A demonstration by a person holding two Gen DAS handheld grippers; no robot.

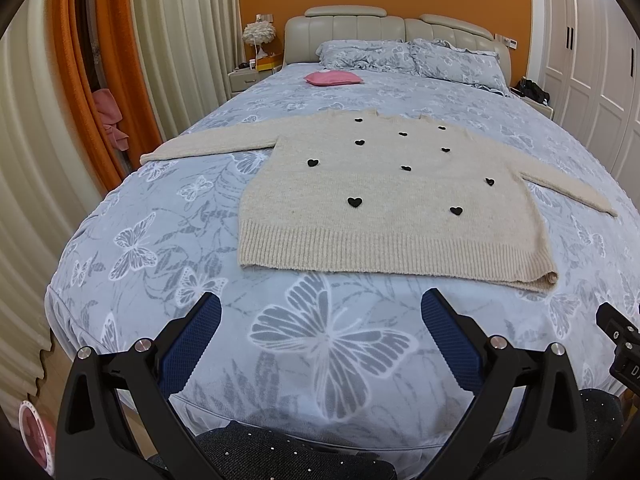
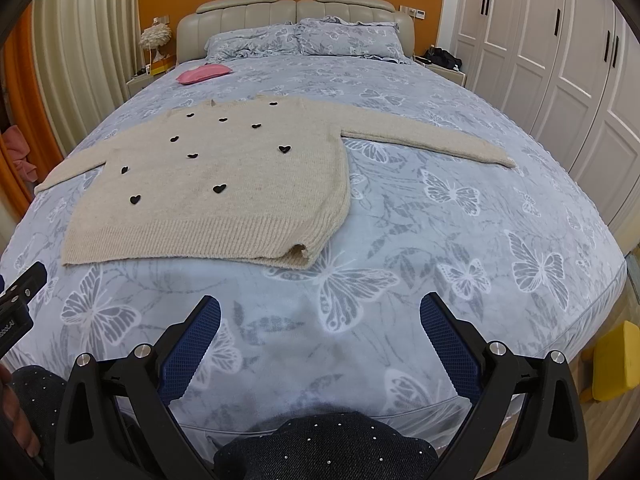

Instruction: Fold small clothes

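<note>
1. Left wrist view: dark speckled fabric [image 1: 280, 456], worn by the person, fills the bottom edge of the frame, just under the left gripper [image 1: 320, 312].
2. Its two blue-padded fingers [image 1: 192, 344] stand wide apart and hold nothing; they hover above the near end of the bed [image 1: 120, 208], over a large butterfly of the blue-grey cover.
3. Past the fingertips, in the middle of the frame, the cream sweater [image 1: 384, 200] with black hearts lies flat, hem toward the camera, both sleeves spread out to the sides.
4. Farther back are a pink cushion [image 1: 333, 78] and two pillows [image 1: 408, 56] before a padded headboard [image 1: 392, 26]; curtains [image 1: 176, 40] hang at the upper left, white wardrobe doors [image 1: 588, 60] stand at the upper right.
5. Right wrist view: the same dark fabric lies at the bottom centre, and the right gripper [image 2: 320, 312] is equally wide open and empty above the cover.
6. The sweater [image 2: 224, 200] lies in the left half of this frame, well apart from the fingertips; one sleeve reaches toward the right.
7. At the lower right edge, beside the bed, stands a yellow object [image 2: 614, 364].
</note>
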